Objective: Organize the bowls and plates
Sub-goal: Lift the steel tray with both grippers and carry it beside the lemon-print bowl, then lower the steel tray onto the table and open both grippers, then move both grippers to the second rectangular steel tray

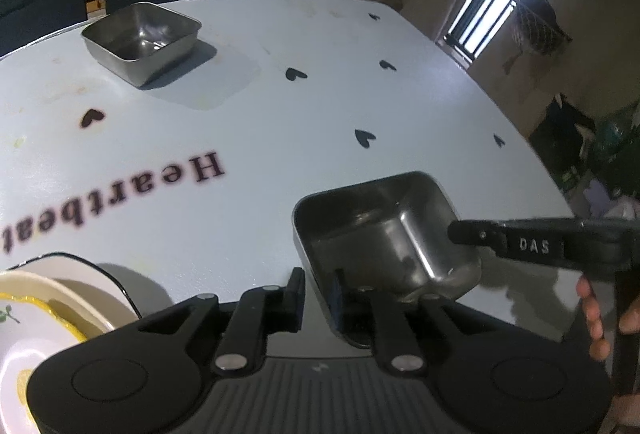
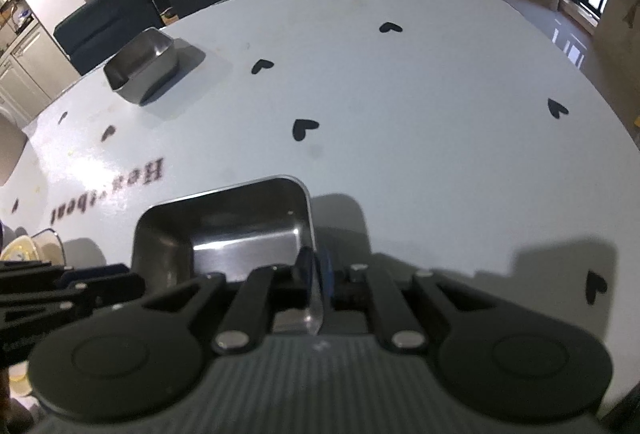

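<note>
Two grippers meet at the near square stainless-steel bowl on my white heart-printed table: right gripper clamps its rim, left gripper straddles it loosely. Next, carry it to the far steel bowl.

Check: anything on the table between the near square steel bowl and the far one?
Nothing stands there: bare white tabletop with printed black hearts between near steel bowl and far steel bowl. Both wrist views show it.

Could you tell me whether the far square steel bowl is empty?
Empty: the far steel bowl shows only bare shiny metal inside.
</note>
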`<action>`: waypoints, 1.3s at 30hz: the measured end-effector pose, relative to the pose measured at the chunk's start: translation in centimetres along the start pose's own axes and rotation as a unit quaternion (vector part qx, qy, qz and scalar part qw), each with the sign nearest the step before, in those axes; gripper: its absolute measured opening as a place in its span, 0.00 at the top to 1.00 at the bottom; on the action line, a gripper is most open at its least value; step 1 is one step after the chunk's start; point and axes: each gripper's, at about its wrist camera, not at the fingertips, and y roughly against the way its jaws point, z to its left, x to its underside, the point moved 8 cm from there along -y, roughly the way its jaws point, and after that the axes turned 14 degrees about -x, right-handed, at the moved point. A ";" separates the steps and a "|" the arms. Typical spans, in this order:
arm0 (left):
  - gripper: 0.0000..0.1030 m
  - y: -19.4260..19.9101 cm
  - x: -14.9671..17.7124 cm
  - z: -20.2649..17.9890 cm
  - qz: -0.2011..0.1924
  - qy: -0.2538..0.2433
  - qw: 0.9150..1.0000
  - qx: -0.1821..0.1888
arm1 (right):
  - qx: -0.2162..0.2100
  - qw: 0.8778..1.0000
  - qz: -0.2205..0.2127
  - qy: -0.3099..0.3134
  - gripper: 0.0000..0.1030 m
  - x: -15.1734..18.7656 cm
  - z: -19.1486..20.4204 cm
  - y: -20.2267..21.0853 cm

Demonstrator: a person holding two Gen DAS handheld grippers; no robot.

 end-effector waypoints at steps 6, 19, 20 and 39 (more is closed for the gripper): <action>0.78 1.9 0.0 -0.3 -0.021 -0.002 1.000 0.004 | -0.011 0.999 -0.027 0.017 0.78 0.5 1.5 2.0; 0.50 6.5 1.7 -0.1 -0.059 -0.012 0.998 0.003 | 0.007 0.997 -0.064 0.036 0.29 2.9 3.1 6.2; 0.41 6.8 1.9 0.0 -0.061 -0.012 0.998 0.003 | 0.010 0.997 -0.066 0.038 0.26 3.0 3.3 6.4; 0.00 12.5 0.1 8.2 -0.149 0.015 0.987 -0.062 | 0.011 0.987 -0.155 0.041 0.00 1.0 7.2 7.7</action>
